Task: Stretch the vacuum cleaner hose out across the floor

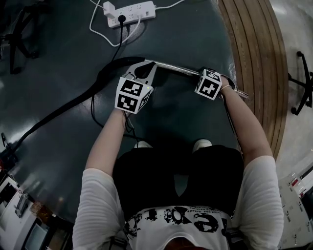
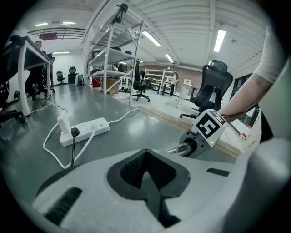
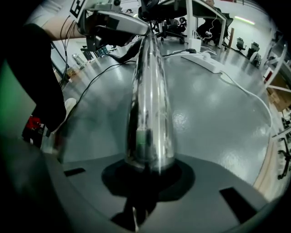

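Chrome-plated, the vacuum cleaner's tube (image 1: 173,68) is clamped in the narrow jaws of the right hand-held gripper (image 1: 204,75), right of centre in the head view. In the right gripper view the tube (image 3: 148,91) is seen rising straight out from between those jaws (image 3: 145,168). Just left of centre, where the black hose (image 1: 63,110) joins the tube, the left hand-held gripper (image 1: 142,73) is held with its jaws fully together, nothing being seen between them in its own view (image 2: 148,177). From there the hose is laid in a curve over the grey floor (image 1: 186,34) toward the left edge, and a white power strip (image 1: 131,13) is seen at the top.
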Action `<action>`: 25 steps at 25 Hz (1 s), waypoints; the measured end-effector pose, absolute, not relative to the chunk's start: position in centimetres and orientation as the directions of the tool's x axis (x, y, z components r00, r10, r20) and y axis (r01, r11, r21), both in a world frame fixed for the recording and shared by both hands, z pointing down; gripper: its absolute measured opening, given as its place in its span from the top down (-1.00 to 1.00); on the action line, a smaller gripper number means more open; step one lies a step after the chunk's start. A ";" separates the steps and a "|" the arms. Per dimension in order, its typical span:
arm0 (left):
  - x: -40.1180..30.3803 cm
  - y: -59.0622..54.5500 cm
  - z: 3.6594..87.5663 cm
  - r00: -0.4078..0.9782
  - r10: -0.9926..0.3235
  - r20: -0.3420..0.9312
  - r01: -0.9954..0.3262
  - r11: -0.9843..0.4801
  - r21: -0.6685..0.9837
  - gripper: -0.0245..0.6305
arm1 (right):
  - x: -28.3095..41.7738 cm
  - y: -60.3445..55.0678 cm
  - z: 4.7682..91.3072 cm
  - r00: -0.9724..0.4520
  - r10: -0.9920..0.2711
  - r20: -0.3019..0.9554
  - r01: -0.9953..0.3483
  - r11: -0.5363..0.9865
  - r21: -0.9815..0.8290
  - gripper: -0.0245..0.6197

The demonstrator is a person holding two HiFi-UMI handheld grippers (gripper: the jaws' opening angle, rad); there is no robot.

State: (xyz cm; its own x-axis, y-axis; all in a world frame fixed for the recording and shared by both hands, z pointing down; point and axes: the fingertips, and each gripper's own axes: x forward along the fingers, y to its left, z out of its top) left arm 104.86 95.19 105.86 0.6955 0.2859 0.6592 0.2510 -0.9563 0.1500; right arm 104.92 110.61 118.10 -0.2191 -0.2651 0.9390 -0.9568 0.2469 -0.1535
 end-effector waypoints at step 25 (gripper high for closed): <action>106.3 94.0 102.7 0.737 0.255 0.626 0.187 -0.967 0.174 0.91 | 107.9 109.0 111.0 -0.223 -0.441 0.869 -0.961 -0.052 -0.273 -0.84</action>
